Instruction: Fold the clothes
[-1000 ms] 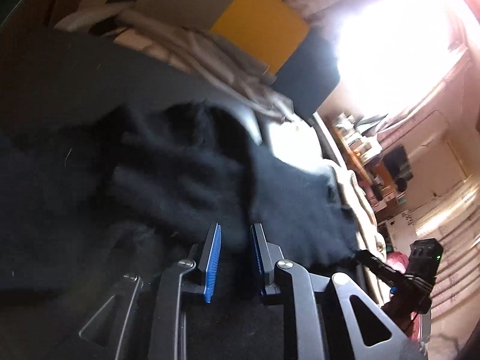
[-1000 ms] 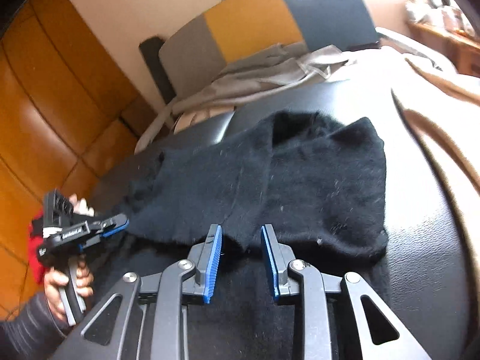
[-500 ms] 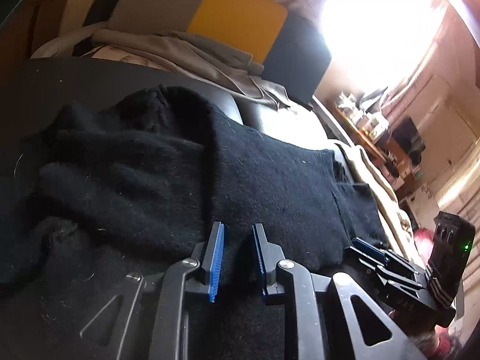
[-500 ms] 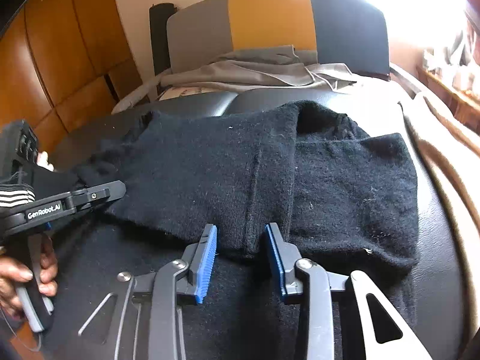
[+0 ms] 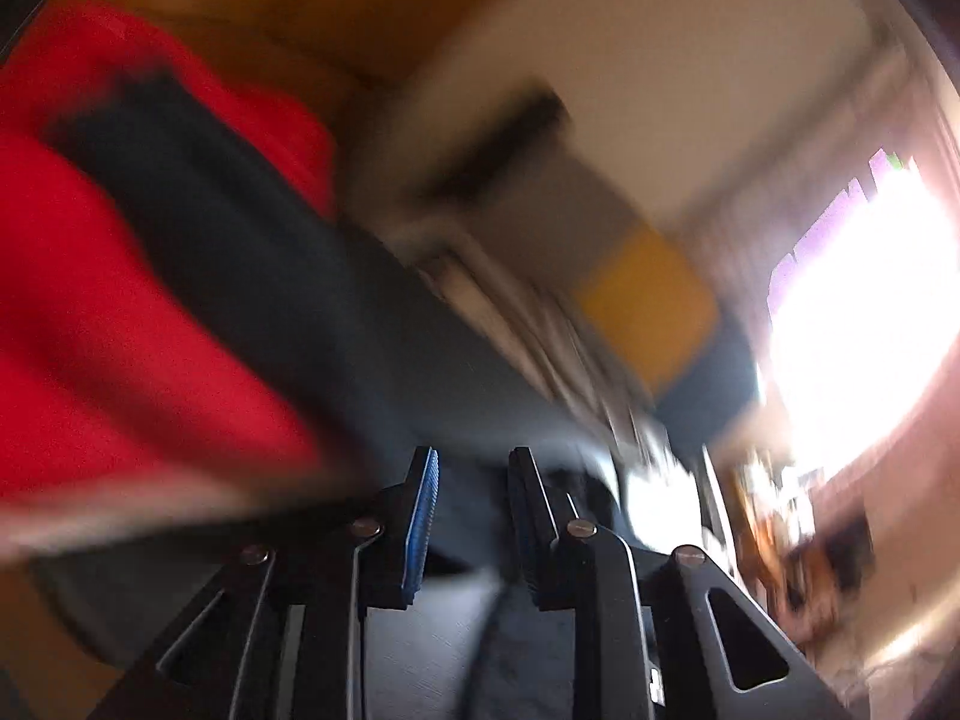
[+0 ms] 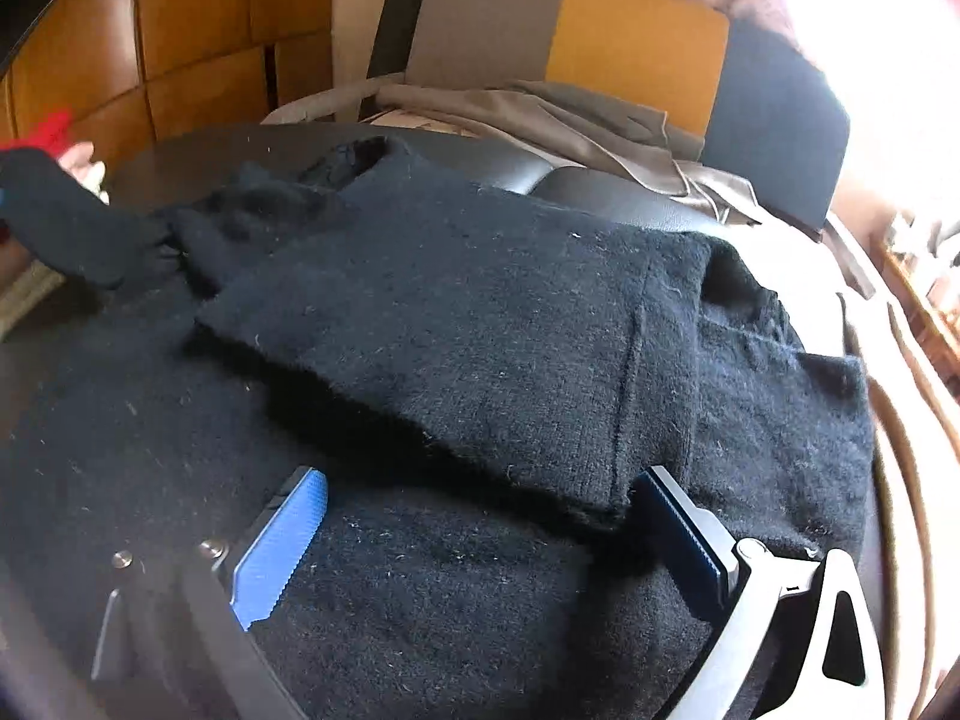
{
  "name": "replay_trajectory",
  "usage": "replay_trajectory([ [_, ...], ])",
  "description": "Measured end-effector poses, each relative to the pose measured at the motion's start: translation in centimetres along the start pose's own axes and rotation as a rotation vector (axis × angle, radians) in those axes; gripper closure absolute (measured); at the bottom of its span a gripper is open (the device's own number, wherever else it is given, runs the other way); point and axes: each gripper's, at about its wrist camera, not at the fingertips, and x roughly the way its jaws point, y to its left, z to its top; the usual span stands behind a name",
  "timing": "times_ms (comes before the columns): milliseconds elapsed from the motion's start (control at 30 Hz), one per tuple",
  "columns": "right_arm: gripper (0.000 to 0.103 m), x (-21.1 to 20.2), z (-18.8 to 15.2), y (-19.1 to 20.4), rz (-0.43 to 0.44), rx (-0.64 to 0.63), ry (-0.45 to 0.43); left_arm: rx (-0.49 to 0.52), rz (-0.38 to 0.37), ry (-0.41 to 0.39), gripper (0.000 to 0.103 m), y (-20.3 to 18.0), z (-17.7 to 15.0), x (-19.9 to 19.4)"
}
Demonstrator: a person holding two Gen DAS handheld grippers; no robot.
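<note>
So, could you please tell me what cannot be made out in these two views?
- Left wrist view: motion blur smears everything beyond the left tongs; the red shape cannot be identified.
- Right wrist view: the black sweater hides whatever lies under its folded layer.
- Right wrist view: window glare washes out the upper right.

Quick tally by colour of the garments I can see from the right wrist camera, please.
Black: 1, the sweater lying folded over under the open right gripper.
Grey: 1, the garment draped at the chair back.
Total: 2. A red scrap at the far left is too small to tell.
</note>
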Motion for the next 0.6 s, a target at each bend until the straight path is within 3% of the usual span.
replay_trajectory([
  [100, 0.000, 0.1, 0.2, 0.2, -0.009, -0.006, 0.004, -0.053, 0.068, -0.104, 0.076, 3.0, 3.3, -3.7],
  [200, 0.000, 0.1, 0.4, 0.4, -0.019, -0.013, 0.006, -0.080, 0.154, -0.149, 0.075, 5.3, 5.9, -5.3],
  [333, 0.000, 0.0, 0.3, 0.5, -0.027, -0.014, 0.007, -0.087, 0.199, -0.099, 0.075, 6.6, 6.9, -4.2],
  [600, 0.000, -0.1, 0.4, 0.6, -0.035, -0.016, 0.008, -0.020, 0.205, -0.055, 0.079, 6.0, 7.2, -1.8],
])
